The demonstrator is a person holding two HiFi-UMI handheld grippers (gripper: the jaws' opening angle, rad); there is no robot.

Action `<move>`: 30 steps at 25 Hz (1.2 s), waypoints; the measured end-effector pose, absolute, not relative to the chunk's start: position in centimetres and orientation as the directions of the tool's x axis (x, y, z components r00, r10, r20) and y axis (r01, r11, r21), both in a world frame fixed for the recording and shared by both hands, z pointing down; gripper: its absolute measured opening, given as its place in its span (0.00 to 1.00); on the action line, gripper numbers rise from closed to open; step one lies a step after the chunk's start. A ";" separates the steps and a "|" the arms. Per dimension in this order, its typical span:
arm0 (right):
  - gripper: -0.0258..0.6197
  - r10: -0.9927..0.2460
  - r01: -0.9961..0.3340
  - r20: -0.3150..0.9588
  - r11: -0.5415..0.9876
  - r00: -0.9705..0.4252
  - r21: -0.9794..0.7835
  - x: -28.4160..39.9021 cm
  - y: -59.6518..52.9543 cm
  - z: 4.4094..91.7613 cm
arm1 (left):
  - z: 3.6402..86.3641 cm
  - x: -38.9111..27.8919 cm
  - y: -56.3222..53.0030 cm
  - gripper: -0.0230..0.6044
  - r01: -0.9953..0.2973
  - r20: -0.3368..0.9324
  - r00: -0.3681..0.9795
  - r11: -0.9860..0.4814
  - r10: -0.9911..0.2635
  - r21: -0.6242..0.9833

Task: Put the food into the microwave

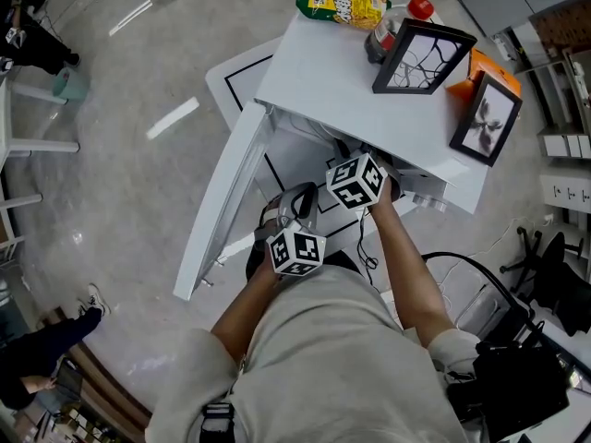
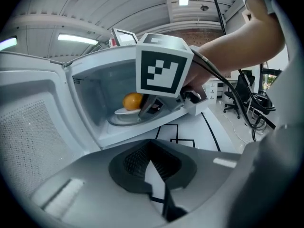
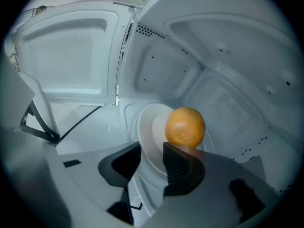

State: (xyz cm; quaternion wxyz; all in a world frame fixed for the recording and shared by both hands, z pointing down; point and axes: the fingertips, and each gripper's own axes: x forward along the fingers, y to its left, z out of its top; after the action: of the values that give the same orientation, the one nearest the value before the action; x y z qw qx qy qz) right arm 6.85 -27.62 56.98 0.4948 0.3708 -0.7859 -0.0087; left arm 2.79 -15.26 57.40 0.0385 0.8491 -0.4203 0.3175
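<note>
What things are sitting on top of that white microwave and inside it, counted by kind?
Black picture frames, on top: 2
Yellow snack bag, on top: 1
Bottle with red cap, on top: 1
Orange box-like thing, on top, partly hidden behind the frames: 1
Round orange fruit, inside: 1
White plate under the fruit, inside: 1
Total: 7

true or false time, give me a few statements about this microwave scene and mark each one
1. The microwave door is open. True.
2. The orange sits on a white plate inside the microwave. True.
3. The right gripper is clamped on the orange. False: its fingers stand apart, with the orange beyond them.
4. Nothing stands on the microwave. False: two picture frames, a snack bag and a bottle are on top.
</note>
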 end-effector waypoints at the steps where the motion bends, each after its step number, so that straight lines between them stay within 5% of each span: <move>1: 0.27 -0.585 -0.596 0.771 0.721 -0.252 0.352 6.8 -27.4 56.9 | 57.4 2.8 -15.2 0.05 -0.738 0.572 0.447 -0.645 -0.688 -0.200; 11: 0.28 -0.531 -0.744 0.747 0.664 -0.399 0.076 6.0 -26.5 57.1 | 57.3 2.8 -15.1 0.05 -0.731 0.575 0.449 -0.651 -0.684 -0.203; 30: 0.28 -0.568 -0.735 0.638 0.678 -0.520 0.005 4.9 -22.3 53.6 | 56.4 1.6 -15.3 0.05 -0.778 0.563 0.452 -0.614 -0.691 -0.129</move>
State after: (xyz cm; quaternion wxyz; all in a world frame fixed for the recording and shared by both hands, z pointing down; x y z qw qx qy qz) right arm 4.88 -22.33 53.59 0.3115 0.3780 -0.8615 0.1340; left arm 1.59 -15.29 56.43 0.0740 0.8490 -0.4328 0.2940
